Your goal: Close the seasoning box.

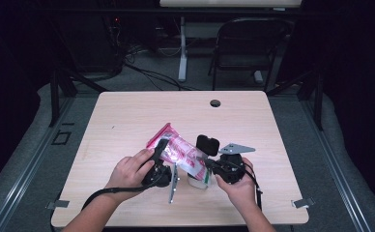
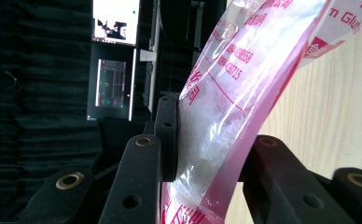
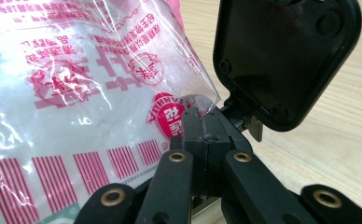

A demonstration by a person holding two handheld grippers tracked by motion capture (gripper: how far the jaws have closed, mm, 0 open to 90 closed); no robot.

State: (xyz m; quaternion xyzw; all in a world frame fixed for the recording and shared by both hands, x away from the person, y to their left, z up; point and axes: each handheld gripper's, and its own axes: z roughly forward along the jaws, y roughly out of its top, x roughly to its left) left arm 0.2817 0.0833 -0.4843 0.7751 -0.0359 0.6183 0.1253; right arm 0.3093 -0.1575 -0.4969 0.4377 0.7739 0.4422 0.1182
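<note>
Both grippers grasp the pink bag [image 1: 178, 152] above the table [image 1: 127, 121]: the left gripper [image 2: 207, 158] clamps its middle, the right gripper [image 3: 206, 130] pinches a corner, over a white cup [image 1: 198, 181]

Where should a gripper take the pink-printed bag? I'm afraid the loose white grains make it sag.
Grip the flat plastic, not the grain bulge. The left gripper clamps the bag across its middle from the side; the right gripper pinches a thin corner, where the film lies flat.

Glossy clear plastic bag [image 1: 178, 152], pink print; matt black claws; pale wood-grain table [image 1: 127, 116]
</note>
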